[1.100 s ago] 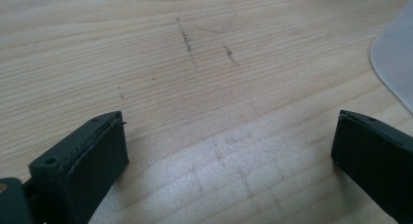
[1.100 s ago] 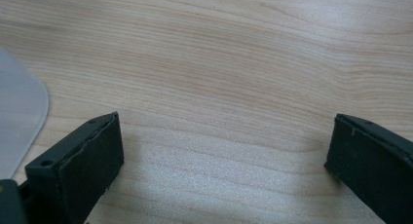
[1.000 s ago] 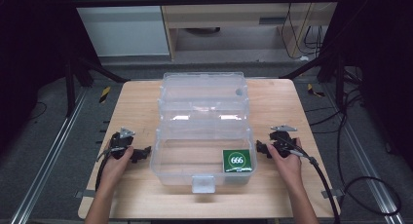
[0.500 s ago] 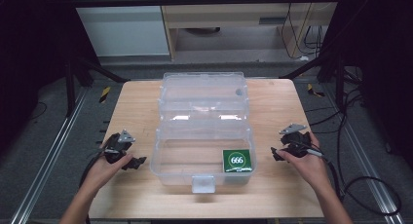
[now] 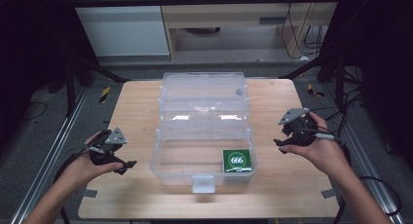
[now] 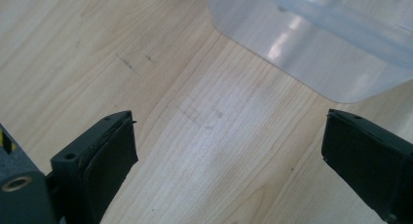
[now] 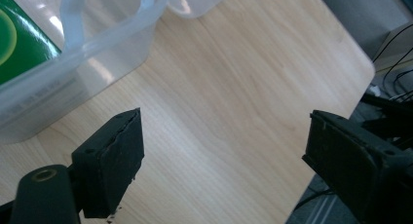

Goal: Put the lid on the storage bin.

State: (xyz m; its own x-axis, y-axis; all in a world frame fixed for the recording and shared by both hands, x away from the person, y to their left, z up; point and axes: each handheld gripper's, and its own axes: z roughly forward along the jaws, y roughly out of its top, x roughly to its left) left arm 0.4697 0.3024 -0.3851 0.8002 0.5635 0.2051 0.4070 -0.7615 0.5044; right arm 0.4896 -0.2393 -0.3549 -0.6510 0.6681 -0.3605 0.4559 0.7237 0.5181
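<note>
A clear plastic box (image 5: 179,177) stands open in the middle of the wooden table (image 5: 136,104), its lid (image 5: 202,90) laid back behind it. A green packet marked 666 (image 5: 237,160) lies in its front right corner. My left gripper (image 5: 124,166) hovers to the left of the box, open, with bare wood between its jaws (image 6: 229,131) and a box corner (image 6: 331,48) ahead. To the right of the box my right gripper (image 5: 279,146) is raised. Its jaws have just been closing a little, still wide apart with nothing between them (image 7: 226,131). The box wall (image 7: 97,63) and green packet (image 7: 19,44) lie to its left.
The table's right edge (image 7: 360,73) is close beyond the right gripper, with cables (image 5: 370,180) on the floor there. A white latch tab (image 5: 203,183) sticks out at the box's front. Dark frame posts stand at both rear sides.
Both hands have lifted and drawn outward from the box's sides, where the grippers were a second ago. The box and green packet have not moved.
</note>
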